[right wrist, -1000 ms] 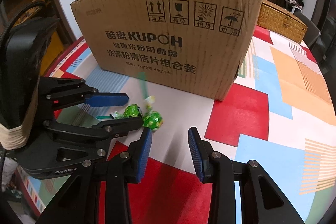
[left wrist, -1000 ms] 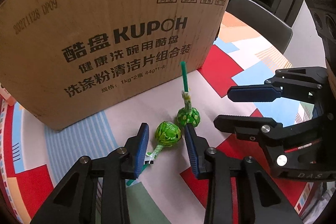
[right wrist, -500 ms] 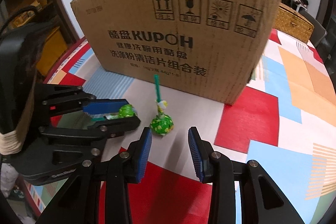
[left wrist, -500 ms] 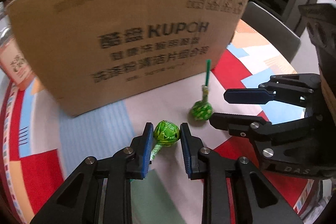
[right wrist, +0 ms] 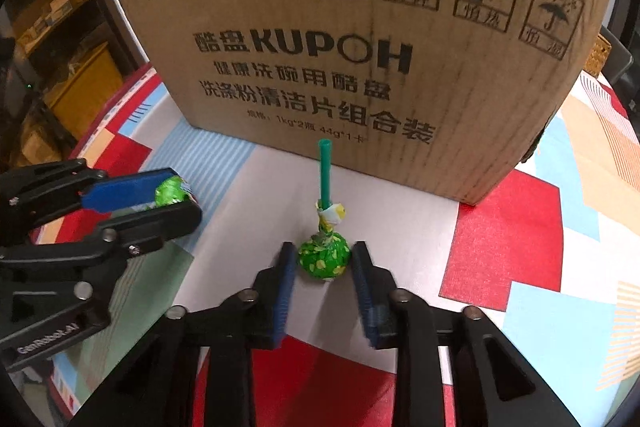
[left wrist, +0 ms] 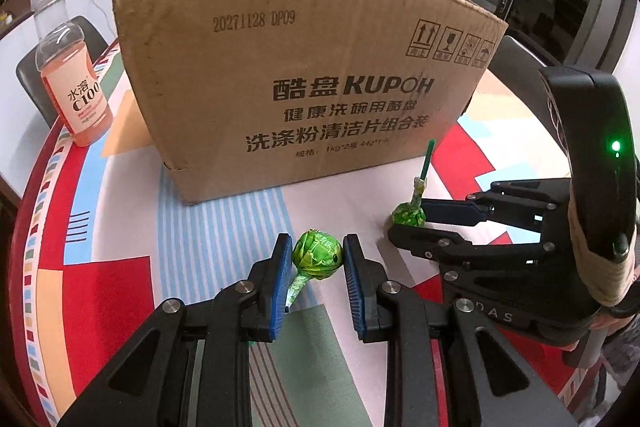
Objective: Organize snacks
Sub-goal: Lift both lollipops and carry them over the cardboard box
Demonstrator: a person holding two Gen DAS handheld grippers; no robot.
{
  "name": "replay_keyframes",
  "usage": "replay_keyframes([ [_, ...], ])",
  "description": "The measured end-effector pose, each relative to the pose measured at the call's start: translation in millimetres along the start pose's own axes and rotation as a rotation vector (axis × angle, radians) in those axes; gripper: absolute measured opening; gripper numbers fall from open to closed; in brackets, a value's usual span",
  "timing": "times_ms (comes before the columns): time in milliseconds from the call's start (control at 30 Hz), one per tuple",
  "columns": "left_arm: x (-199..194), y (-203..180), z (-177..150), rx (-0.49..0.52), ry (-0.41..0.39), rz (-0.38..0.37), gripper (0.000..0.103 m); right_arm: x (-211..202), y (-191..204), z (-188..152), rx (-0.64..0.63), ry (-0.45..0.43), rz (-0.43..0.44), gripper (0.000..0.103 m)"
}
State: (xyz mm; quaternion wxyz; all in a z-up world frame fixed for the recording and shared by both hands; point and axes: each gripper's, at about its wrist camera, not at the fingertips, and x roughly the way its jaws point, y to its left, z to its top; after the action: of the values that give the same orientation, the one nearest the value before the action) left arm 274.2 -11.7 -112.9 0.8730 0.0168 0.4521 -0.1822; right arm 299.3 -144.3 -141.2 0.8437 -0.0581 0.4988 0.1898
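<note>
My left gripper [left wrist: 316, 251] is shut on a bright green wrapped lollipop [left wrist: 317, 254], lifted off the table with its stick hanging down behind the pads. It also shows in the right wrist view [right wrist: 170, 190]. My right gripper [right wrist: 323, 263] is closing around the head of a second green lollipop [right wrist: 324, 261] on the table, whose green stick [right wrist: 324, 171] points at the box. Its blurred pads are at or near the wrapper; I cannot tell if they grip. This lollipop also shows in the left wrist view [left wrist: 408, 213].
A large open cardboard box [left wrist: 296, 83] printed KUPOH stands just behind both lollipops. A pink drink bottle [left wrist: 70, 83] stands left of the box. The table has a patterned cloth [right wrist: 508, 239]. A wicker basket [right wrist: 602, 53] peeks out behind the box at right.
My left gripper closed on its lollipop and lifted it up and back. My right gripper moved forward and its jaws narrowed around the second lollipop's head.
</note>
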Motion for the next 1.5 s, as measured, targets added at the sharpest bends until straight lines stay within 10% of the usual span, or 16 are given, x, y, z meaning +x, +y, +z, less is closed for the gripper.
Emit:
replay_keyframes([
  [1500,-154.8,-31.8,63.0,0.037,-0.402,0.075,0.026,-179.8,13.9,34.3,0.05,-0.443,-0.066,0.028],
])
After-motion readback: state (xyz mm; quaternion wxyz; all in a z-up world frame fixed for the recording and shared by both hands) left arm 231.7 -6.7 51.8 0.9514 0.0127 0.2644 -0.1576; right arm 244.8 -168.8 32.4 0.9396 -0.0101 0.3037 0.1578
